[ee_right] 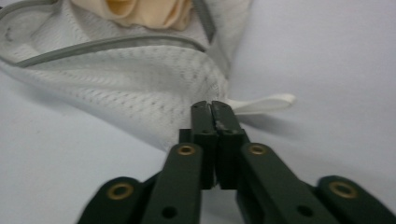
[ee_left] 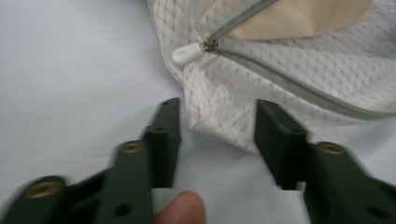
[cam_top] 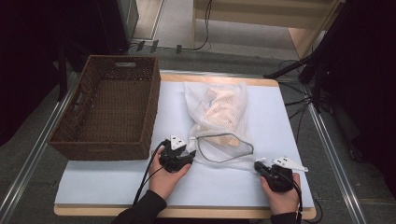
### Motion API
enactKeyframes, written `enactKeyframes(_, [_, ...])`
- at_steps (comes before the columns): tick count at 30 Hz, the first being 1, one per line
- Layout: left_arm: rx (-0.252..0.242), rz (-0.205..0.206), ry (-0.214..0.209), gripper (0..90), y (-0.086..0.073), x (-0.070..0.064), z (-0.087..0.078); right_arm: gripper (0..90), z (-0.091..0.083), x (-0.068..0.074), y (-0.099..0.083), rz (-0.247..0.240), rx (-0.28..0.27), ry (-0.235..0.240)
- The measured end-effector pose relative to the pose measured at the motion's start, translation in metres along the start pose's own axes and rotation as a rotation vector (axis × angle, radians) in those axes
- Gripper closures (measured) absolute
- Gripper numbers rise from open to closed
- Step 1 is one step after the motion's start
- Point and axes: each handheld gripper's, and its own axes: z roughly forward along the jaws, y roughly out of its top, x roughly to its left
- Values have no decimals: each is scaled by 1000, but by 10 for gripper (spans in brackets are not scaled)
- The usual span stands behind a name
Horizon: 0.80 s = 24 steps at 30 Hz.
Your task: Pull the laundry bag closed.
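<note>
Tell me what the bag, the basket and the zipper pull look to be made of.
Mesh bag: thin white synthetic netting, judging by the open weave and the beige cloth showing through. Basket: dark brown woven wicker or rattan, matte; strands show, though it could be imitation. Zipper pull: smooth white plastic or rubber tab on a brassy slider. The right tongs are shut on the bag's corner.

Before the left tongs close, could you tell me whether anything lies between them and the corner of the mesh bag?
Nothing visible does. The left tongs are open, and the near corner of the mesh bag already sits between the jaws, below the zipper pull. The right tongs are shut on the bag's other corner.
</note>
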Motion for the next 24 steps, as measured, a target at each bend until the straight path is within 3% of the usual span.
enactKeyframes(2, [23, 24, -10, 885, 1, 0, -2, 900, 1, 6, 1, -26, 11, -2])
enactKeyframes(5, [8, 1, -67, 897, -4, 4, -9, 900, 0, 6, 3, -28, 21, -8])
enactKeyframes(9, [-34, 6, -116, 898, -20, 6, -28, 900, -4, -1, 1, -16, 22, -23])
enactKeyframes(13, [-63, 66, -114, 898, -33, -3, -42, 900, -4, -1, -3, -26, 32, -25])
enactKeyframes(17, [-73, 71, -105, 899, -40, -6, -51, 900, -9, 5, -2, -43, 23, -41])
enactKeyframes(20, [-87, 43, -102, 899, -46, -6, -57, 738, -19, 18, 4, -65, -62, -50])
enactKeyframes(22, [-88, 38, -107, 899, -49, -7, -60, 668, -23, 34, 12, -99, -124, -10])
enactKeyframes(24, [-78, 49, -114, 899, -52, -11, -61, 633, -24, 61, 18, -152, -163, 62])
